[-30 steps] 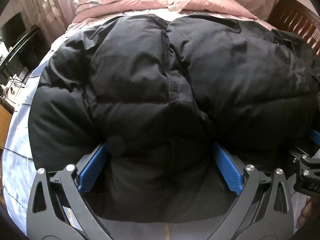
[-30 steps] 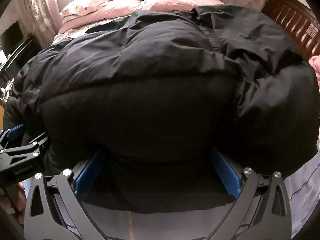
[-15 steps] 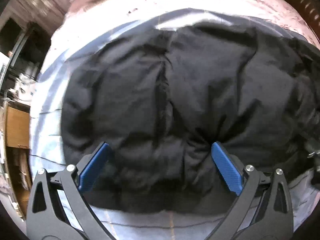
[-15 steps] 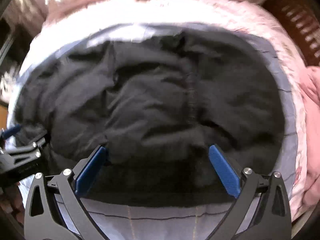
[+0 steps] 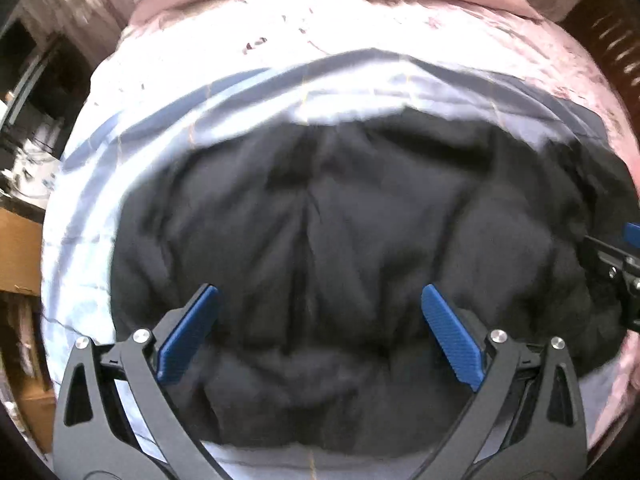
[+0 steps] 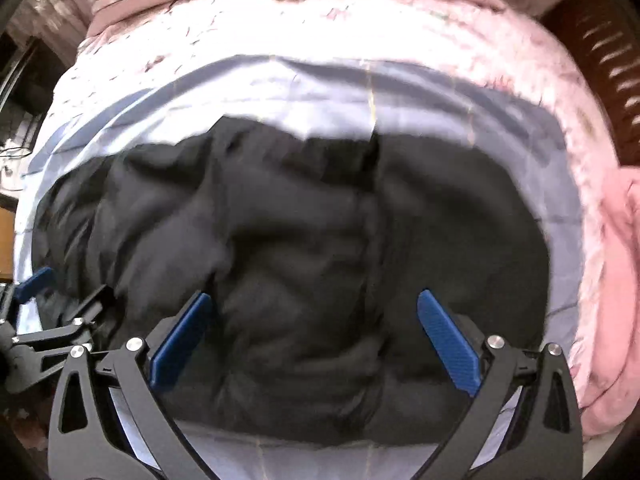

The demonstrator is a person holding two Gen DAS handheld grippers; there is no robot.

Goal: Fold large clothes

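Observation:
A black puffy down jacket (image 5: 340, 248) lies in a folded bundle on the pale blue bed sheet (image 5: 120, 184); it also shows in the right wrist view (image 6: 312, 264). My left gripper (image 5: 318, 320) is open and empty, above the jacket's near left part. My right gripper (image 6: 314, 326) is open and empty, above the near right part. Each gripper shows at the edge of the other's view: the right gripper (image 5: 624, 268) and the left gripper (image 6: 48, 312). Both views are blurred by motion.
A pink quilt (image 6: 360, 12) and pillows lie at the head of the bed, and pink bedding (image 6: 616, 280) bunches at the right side. A dark wooden headboard (image 6: 600, 40) is at the far right. Furniture and a brown cabinet (image 5: 20, 248) stand left of the bed.
Both grippers have lifted up and away from the jacket, which now lies lower and farther below them. The jacket's bulk no longer sits between the fingers. More bed sheet shows.

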